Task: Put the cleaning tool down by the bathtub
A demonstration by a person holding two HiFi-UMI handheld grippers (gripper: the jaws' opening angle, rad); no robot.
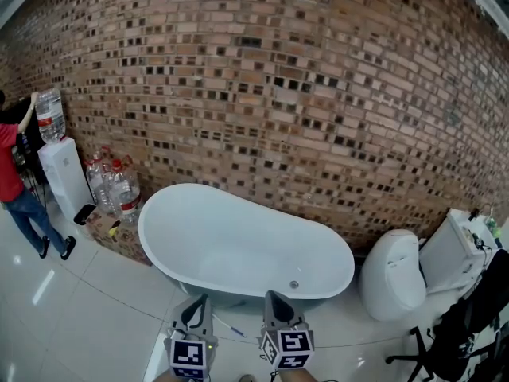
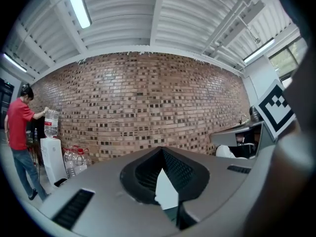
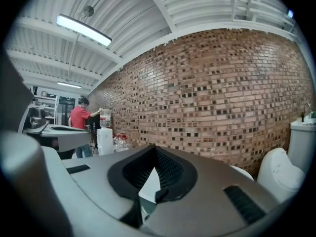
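A white oval bathtub (image 1: 238, 241) stands on the glossy floor in front of a brick wall. A thin pale stick with a bluish end, possibly the cleaning tool (image 1: 229, 329), lies on the floor by the tub's near side, between my two grippers. My left gripper (image 1: 196, 302) and right gripper (image 1: 274, 299) point at the tub from the bottom edge of the head view. Both are shut and empty. In the left gripper view the left gripper (image 2: 161, 152) has its black pads meeting at the tip, and the right gripper (image 3: 154, 149) looks the same in its own view.
A white toilet (image 1: 394, 277) and its cistern (image 1: 449, 249) stand right of the tub. On the left are a water dispenser (image 1: 64, 173), several large water bottles (image 1: 111, 183) and a person in a red shirt (image 1: 12, 181). A black chair (image 1: 469, 325) sits at the lower right.
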